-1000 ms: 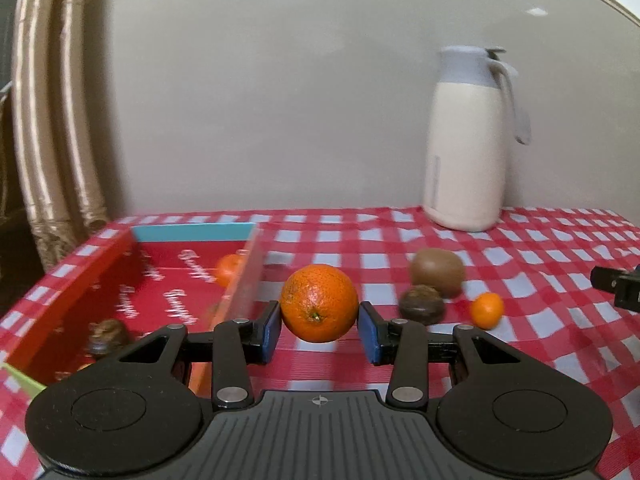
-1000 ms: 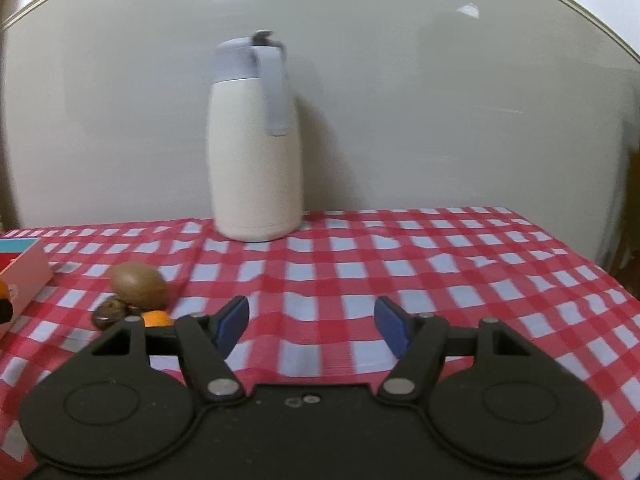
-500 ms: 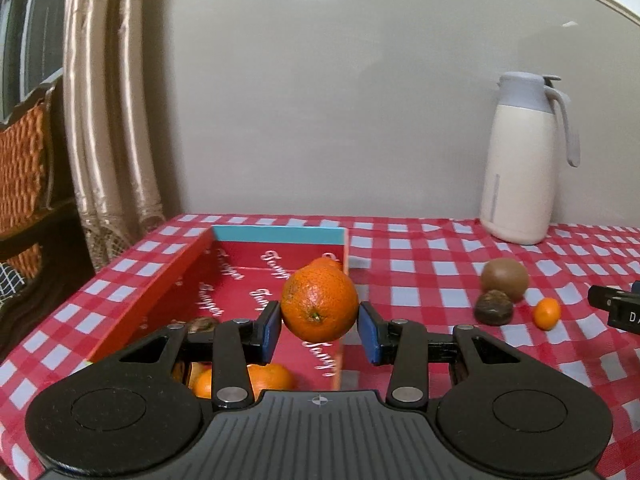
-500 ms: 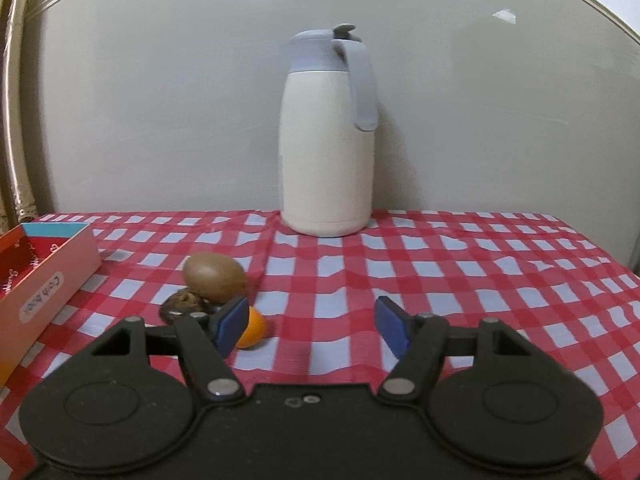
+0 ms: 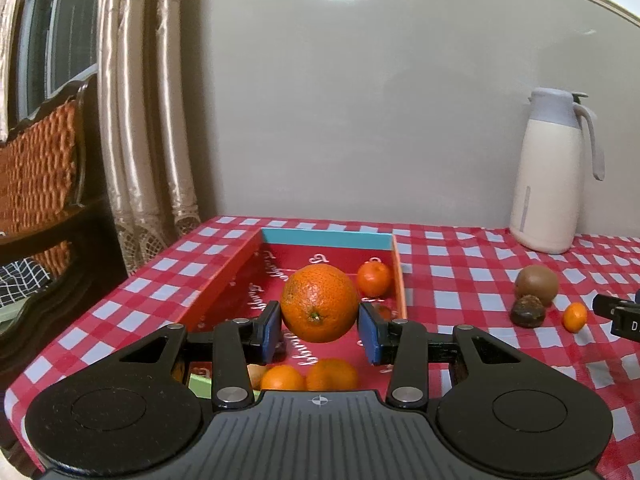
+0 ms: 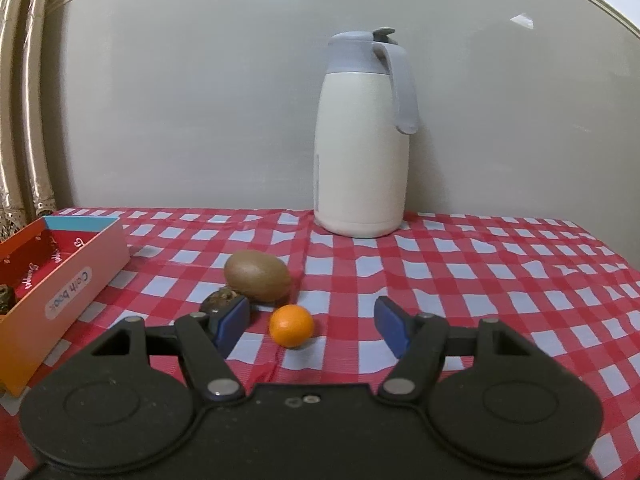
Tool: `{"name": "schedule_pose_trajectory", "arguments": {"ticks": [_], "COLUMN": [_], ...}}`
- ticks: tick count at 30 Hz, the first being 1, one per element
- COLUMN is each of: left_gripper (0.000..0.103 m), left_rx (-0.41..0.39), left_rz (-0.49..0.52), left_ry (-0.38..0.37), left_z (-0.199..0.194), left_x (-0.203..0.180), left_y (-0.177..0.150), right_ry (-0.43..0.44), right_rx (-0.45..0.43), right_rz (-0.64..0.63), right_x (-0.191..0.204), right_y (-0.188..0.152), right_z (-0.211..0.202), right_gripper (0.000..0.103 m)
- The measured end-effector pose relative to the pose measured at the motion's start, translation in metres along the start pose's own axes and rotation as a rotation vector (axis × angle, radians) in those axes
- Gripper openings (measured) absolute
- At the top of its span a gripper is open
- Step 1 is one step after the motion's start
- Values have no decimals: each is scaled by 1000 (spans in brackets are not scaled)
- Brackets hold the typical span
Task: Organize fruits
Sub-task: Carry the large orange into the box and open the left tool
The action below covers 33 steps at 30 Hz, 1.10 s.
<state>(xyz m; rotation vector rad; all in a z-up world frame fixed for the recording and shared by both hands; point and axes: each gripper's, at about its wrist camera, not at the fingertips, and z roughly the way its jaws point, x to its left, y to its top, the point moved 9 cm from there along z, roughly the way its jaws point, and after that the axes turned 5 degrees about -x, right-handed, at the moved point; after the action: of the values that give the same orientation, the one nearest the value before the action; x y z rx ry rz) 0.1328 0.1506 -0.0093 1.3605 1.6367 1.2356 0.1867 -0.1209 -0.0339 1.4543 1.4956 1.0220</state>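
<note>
My left gripper (image 5: 319, 326) is shut on a large orange (image 5: 319, 302) and holds it above the red box (image 5: 326, 238), which has a blue far wall. In the box lie a small mandarin (image 5: 373, 278) and two more oranges (image 5: 308, 376) near my fingers. On the checked cloth to the right lie a brown kiwi (image 5: 536, 284), a dark wrinkled fruit (image 5: 527, 311) and a tiny orange (image 5: 575, 317). My right gripper (image 6: 310, 326) is open, low over the cloth, with the tiny orange (image 6: 291, 325) between its fingers; the kiwi (image 6: 257, 276) and dark fruit (image 6: 219, 299) lie just beyond.
A white jug with a grey lid (image 5: 554, 172) stands at the back by the wall, also in the right wrist view (image 6: 362, 136). Curtains (image 5: 140, 120) and a wooden chair (image 5: 40, 168) stand left of the table. The box's side wall (image 6: 68, 292) shows at the left.
My left gripper has carried the large orange leftward from beside the box to above its inside. My right gripper has swung left toward the loose fruits, so the tiny orange now sits between its fingers.
</note>
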Motion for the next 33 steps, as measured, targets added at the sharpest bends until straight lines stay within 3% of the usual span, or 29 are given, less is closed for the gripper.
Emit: {"name": "schedule_pose_trajectory", "arguments": {"ticks": [18,33], "left_gripper": [42,42], "left_rx": [29,59], "left_rz": [-35,-61], "left_ry": [91,106], "left_z": [4,15], "left_x": [60,70], "left_y": [-18,-26], "right_ry": [75,92], "right_rx": [-4,-17], "right_rz": [-22,-36], "right_x": [50,61], "right_y": [-1,0], "right_z": [1,0], "right_gripper": [69,68]}}
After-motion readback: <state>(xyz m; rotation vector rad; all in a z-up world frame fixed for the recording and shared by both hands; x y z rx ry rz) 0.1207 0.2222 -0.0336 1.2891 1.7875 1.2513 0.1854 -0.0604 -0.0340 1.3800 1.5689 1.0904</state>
